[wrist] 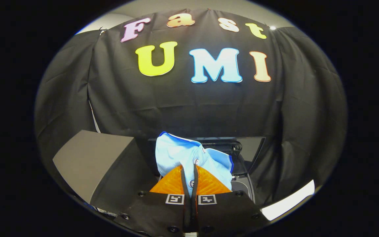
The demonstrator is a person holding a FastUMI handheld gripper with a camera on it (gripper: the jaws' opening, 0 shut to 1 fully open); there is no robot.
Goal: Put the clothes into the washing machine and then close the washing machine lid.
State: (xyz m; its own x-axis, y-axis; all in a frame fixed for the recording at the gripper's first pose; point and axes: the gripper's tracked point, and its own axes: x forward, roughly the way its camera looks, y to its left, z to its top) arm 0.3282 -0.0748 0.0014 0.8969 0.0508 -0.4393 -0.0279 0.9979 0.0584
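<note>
Claw (189, 176) pinches a crumpled light-blue buttoned shirt (189, 156).

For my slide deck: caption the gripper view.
Tool shut on light blue shirt, held above the washing machine.

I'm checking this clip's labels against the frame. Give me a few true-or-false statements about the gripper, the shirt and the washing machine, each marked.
1. The gripper is shut on a light blue shirt. True.
2. The shirt lies flat on a table. False: it hangs bunched from the fingers, raised.
3. The shirt has buttons. True: small buttons show along its front.
4. The washing machine is beyond the shirt. True: its dark top shows behind and beside the cloth.
5. The fingers are spread wide apart. False: they stand close together with cloth pinched between.
</note>
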